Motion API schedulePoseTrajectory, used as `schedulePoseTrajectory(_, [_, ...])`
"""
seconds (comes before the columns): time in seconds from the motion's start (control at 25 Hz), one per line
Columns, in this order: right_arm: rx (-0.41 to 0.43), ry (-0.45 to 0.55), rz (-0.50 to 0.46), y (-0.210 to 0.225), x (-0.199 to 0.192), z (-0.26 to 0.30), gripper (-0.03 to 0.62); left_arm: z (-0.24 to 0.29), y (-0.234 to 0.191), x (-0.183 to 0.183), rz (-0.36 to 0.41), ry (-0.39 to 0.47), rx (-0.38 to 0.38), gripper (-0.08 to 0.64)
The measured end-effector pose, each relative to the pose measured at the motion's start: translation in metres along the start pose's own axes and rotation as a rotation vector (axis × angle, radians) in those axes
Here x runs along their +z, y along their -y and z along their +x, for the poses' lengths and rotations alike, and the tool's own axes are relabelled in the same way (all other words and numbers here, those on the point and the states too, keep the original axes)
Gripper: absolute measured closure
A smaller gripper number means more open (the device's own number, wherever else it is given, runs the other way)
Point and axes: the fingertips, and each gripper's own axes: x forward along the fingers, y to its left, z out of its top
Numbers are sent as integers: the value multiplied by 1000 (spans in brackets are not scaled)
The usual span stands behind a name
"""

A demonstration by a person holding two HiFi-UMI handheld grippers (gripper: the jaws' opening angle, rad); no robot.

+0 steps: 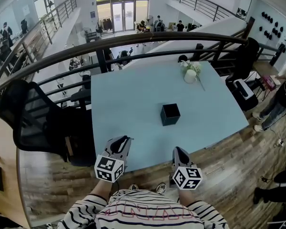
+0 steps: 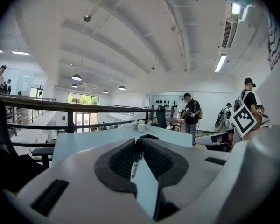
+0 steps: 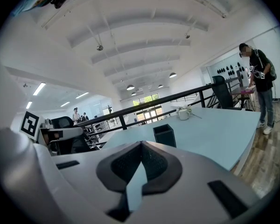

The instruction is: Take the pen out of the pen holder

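1. Two grippers are held low over the near edge of the counter [image 1: 133, 94], the left gripper [image 1: 125, 140] at the left and the right gripper [image 1: 177, 150] at the right.
2. In the left gripper view, the fingers [image 2: 117, 160] of the left gripper [image 2: 139, 142] are seen pinching a slim pen [image 2: 135, 164]. The pen is clamped between the dark pads and runs roughly upright through the narrow gap.
3. In the right gripper view, the fingers [image 3: 122, 164] of the right gripper [image 3: 141, 144] are pressed together, and nothing is caught between them.
4. The pen holder [image 1: 170, 114], a small black box with an open top, stands near the middle of the counter, well apart from both grippers. It is also seen ahead of the right gripper [image 3: 164, 135]. No pen is seen sticking out of it, though its inside cannot be looked into from these views.
5. A white vase [image 1: 190, 75] with flowers stands farther back on the counter and is not involved.
6. The task is judged to be essentially done, since the pen is out of the holder and gripped on the left. At most, setting the pen down is judged to be left.
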Motion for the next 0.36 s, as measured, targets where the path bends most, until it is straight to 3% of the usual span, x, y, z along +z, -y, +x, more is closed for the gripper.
schedulePoseTrajectory(0.36, [2, 2, -3, -9, -2, 6, 565, -1, -7, -2, 6, -5, -17, 489])
